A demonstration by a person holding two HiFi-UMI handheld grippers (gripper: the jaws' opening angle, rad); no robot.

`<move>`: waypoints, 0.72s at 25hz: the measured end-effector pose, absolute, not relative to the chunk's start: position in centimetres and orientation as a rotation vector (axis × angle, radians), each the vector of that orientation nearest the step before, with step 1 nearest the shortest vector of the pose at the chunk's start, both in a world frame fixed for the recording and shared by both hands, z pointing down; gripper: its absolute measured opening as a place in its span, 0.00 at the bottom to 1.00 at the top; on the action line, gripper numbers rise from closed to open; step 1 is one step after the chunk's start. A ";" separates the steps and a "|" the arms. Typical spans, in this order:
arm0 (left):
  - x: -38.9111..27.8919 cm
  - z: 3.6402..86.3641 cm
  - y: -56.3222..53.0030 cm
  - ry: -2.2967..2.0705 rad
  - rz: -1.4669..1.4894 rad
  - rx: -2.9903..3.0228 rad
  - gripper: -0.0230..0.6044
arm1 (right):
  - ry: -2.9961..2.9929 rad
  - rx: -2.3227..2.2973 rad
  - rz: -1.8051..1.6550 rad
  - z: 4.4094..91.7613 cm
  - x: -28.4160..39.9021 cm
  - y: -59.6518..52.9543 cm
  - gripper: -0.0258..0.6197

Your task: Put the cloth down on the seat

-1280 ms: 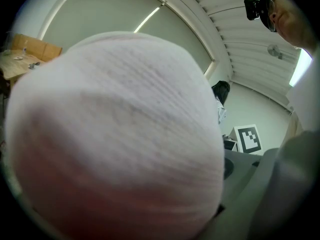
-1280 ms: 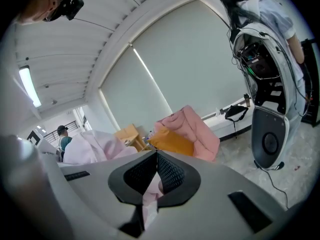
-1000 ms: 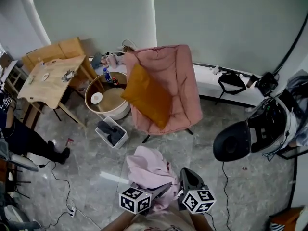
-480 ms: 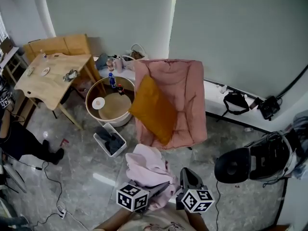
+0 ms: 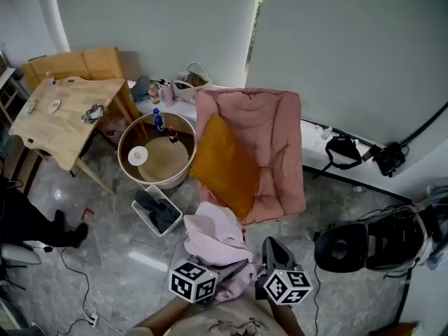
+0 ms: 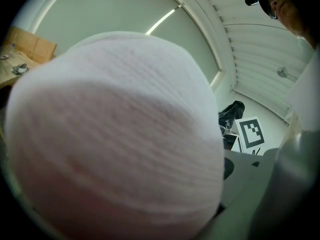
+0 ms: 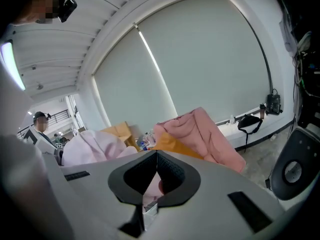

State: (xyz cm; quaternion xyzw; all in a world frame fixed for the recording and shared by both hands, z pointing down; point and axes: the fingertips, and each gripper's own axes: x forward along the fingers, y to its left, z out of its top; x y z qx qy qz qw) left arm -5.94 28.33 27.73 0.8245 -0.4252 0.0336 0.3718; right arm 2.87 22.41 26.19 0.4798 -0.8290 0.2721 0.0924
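Billowing ribbed pale-pink cloth (image 5: 213, 236) pinched by left gripper (image 5: 232, 270) and right gripper (image 7: 152, 176), near padded pink seat (image 5: 273, 145).

— Where's the cloth (image 5: 213, 238)?
— Bottom centre of the head view. It's a pale pink, finely ribbed bundle, crumpled into loose folds rather than spread out. It fills nearly the whole left gripper view.
— And the seat (image 5: 269, 138)?
— Middle of the frame, just above the cloth. It's a padded, dusty-pink chair with its back toward the wall, and an orange cushion (image 5: 222, 165) leans tilted across its left half.
— Is the cloth on it?
— No, it sits below the seat's front edge. Whether its top fold touches that edge I can't quite tell from above.
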 end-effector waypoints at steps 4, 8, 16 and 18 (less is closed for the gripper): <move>-6.7 28.4 27.5 -1.048 0.087 2.114 0.66 | -2.425 1.453 0.836 26.8 1.9 21.6 0.07; -7.5 28.6 27.5 -1.028 0.090 2.100 0.66 | -2.415 1.449 0.837 26.8 0.7 21.6 0.07; -7.8 29.9 24.7 -1.056 0.085 2.081 0.66 | -2.421 1.415 0.866 28.3 0.1 18.6 0.07; -7.8 30.3 23.6 -1.074 0.080 2.078 0.66 | -2.440 1.395 0.857 28.7 0.0 17.5 0.07</move>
